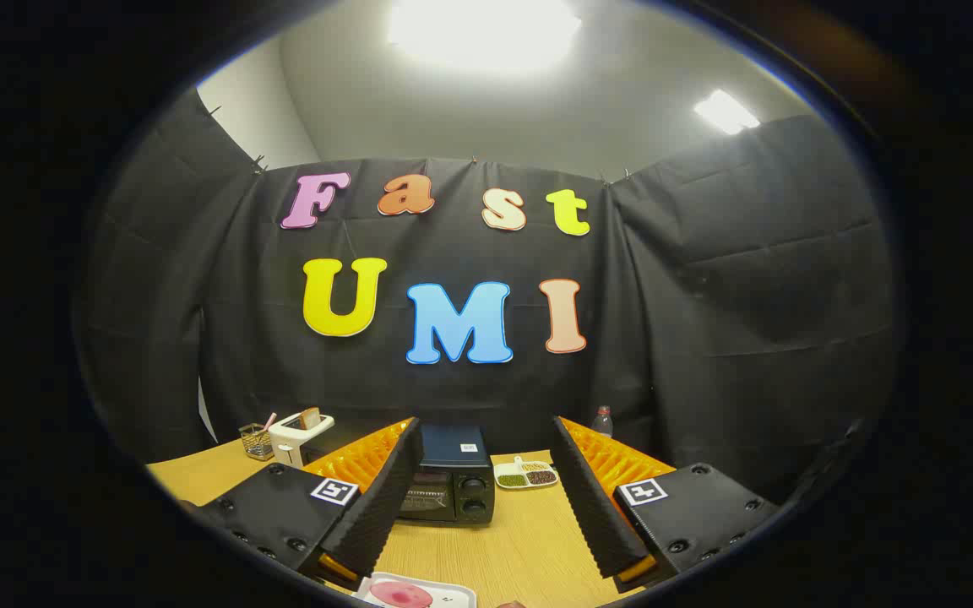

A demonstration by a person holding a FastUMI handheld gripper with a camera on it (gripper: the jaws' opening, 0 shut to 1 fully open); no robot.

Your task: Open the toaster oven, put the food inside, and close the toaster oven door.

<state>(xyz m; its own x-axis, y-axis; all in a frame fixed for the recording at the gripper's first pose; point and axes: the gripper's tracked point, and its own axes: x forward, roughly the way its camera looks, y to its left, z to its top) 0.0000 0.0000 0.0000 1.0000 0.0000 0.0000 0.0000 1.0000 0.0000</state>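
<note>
1. Far to the left, near the back of the light wooden table (529,549), a small wire basket (256,440) stood with a pink stick in it.
2. Just beside the basket stood a white pop-up toaster (296,435) with a brown slice of bread (311,416) in its slot.
3. The left finger (368,498) of my gripper (480,494), black ribbed foam on the inside and orange plastic behind, partly covered the left side of the oven.
4. My gripper was released: the two fingers stood wide apart and touched nothing.
5. Between the fingers and a little beyond them sat the black toaster oven (451,481) with two round knobs on its right side. Its door was closed.
6. Near me, between the roots of the fingers, lay a white rectangular tray (444,594) with a round pink piece of food (400,594) on it.
7. To the right of the oven, just before the right finger (592,498), lay a small white divided dish (525,475) with green and brown grains in its compartments.
8. Behind the right finger, close to the black cloth, stood a small clear bottle (603,420) with a red cap.
</note>
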